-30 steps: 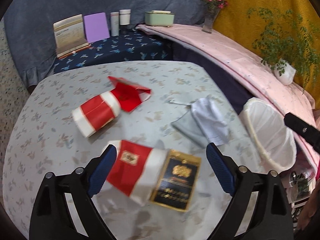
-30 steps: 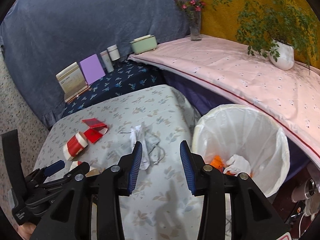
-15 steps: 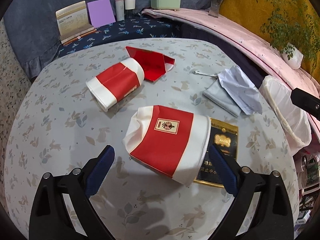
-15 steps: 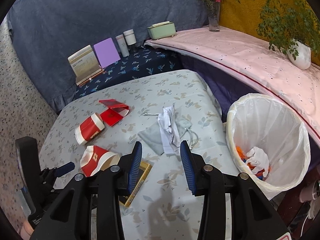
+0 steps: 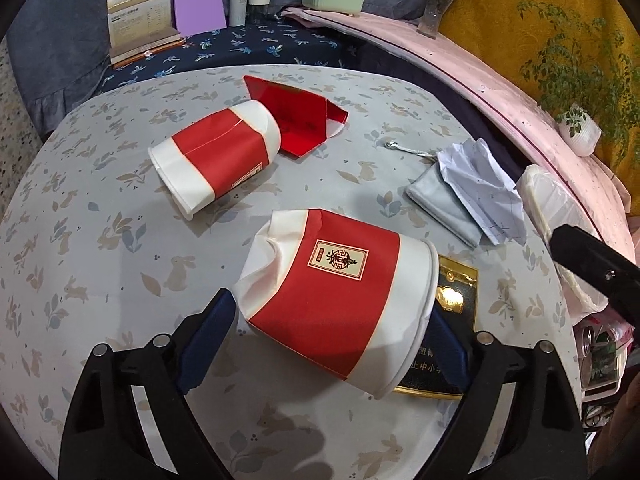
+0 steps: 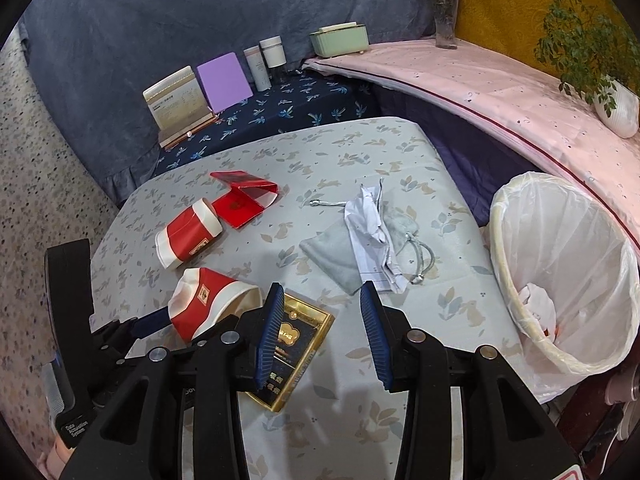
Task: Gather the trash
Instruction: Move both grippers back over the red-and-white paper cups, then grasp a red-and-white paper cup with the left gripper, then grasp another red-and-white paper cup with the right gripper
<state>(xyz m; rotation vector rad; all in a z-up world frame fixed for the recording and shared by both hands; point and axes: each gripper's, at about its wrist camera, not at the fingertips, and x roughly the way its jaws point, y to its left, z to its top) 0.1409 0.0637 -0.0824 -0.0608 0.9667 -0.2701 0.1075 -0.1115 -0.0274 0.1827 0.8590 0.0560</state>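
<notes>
Now, your left tongs (image 5: 328, 344): wide, around the crushed cup (image 5: 336, 292), near the table's (image 5: 80, 240) front edge.
Right tongs (image 6: 320, 332): half open, empty.
Danger: squeeze crooked and the cup pops out.

left claw (image 5: 324, 344) now straddling crushed cup (image 5: 332, 300), right claw (image 6: 320, 336) nearer table

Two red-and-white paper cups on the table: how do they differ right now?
The near cup lies between the fingers of the left tool; the far cup lies free, no tool at it.
The near cup's closed end is crumpled; the far cup keeps its round shape.
The near cup rests partly on the black-and-gold card; the far cup overlaps the red folded carton.
Both lie on their sides, red band between white ends.
</notes>
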